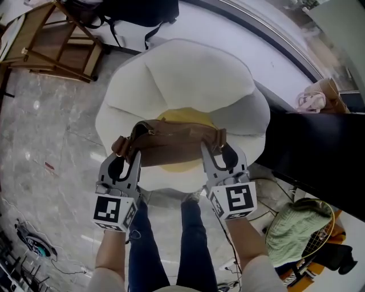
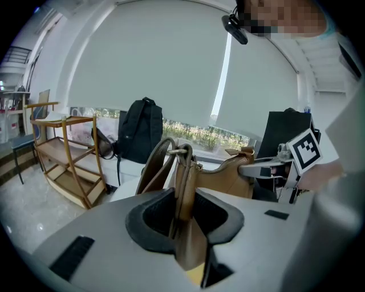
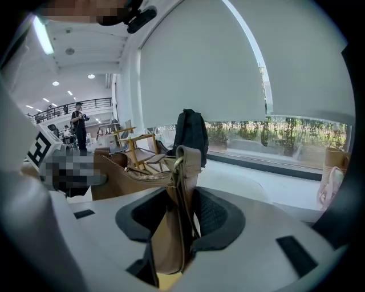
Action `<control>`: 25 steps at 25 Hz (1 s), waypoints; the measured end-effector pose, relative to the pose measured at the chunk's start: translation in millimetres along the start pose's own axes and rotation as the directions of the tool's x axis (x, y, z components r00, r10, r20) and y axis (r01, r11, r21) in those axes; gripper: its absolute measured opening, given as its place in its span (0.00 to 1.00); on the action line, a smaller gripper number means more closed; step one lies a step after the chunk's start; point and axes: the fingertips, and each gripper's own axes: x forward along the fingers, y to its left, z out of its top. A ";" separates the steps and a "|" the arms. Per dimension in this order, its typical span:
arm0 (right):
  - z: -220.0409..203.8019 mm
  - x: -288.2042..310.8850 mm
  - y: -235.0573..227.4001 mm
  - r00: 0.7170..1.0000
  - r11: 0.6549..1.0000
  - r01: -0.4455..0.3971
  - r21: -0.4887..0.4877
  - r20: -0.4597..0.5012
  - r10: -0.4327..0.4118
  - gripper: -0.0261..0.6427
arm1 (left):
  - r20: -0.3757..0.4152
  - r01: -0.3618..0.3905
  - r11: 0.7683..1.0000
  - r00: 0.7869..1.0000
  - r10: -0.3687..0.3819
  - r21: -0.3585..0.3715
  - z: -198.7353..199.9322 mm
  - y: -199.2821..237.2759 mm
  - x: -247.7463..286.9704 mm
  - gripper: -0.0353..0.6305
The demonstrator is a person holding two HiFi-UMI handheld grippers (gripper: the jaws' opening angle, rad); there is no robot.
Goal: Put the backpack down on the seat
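At the bottom of the head view two bare forearms [image 1: 111,259] reach forward side by side over legs in blue jeans [image 1: 171,251], each hand carrying a gripper topped by a marker cube [image 1: 114,212], both tools pointing ahead and somewhat down. The left gripper [image 1: 125,153] has its jaws narrowly apart and pinched on the strap end of the brown backpack [image 1: 171,142]; its own view shows the leather standing upright between the dark pads. The right gripper [image 1: 218,151] clamps the opposite end the same way, its jaws set a little wider around a folded leather tab with a metal ring. The backpack hangs stretched level between them in the centre of the frame, over the front part of the seat [image 1: 188,74], a white egg-shaped cushion with a yellow middle. Whether the backpack's underside touches the cushion cannot be told, and it covers part of the yellow patch. Around the seat lies a grey marble floor [image 1: 51,142]. A wooden shelf cart [image 1: 51,45] sits at upper left, cut by the edge; a black bag [image 1: 137,11] is cropped at the top. At lower right lie a green cloth [image 1: 291,222] and a racket [image 1: 319,239], partly out of frame. Large window blinds [image 2: 159,63] fill the background of both gripper views.
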 end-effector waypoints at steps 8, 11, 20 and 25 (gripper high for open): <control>-38.8 33.3 -12.7 0.999 0.999 -0.030 -0.035 -0.026 0.029 0.29 | -0.020 -0.013 1.000 1.000 0.013 -0.010 -38.5 9.1 34.3 0.21; -55.7 43.8 -14.6 0.999 0.999 -0.037 -0.040 -0.041 0.035 0.29 | -0.033 -0.020 1.000 0.999 0.020 -0.022 -56.2 13.5 44.6 0.21; -95.9 76.4 -28.6 0.995 0.998 -0.040 -0.049 -0.098 0.035 0.29 | -0.067 -0.018 0.999 0.998 0.015 -0.034 -93.8 23.6 79.0 0.21; -116.1 95.3 -39.1 0.992 0.997 -0.043 -0.067 -0.121 0.034 0.29 | -0.090 -0.015 0.999 0.996 0.011 -0.046 -114.1 26.5 99.5 0.21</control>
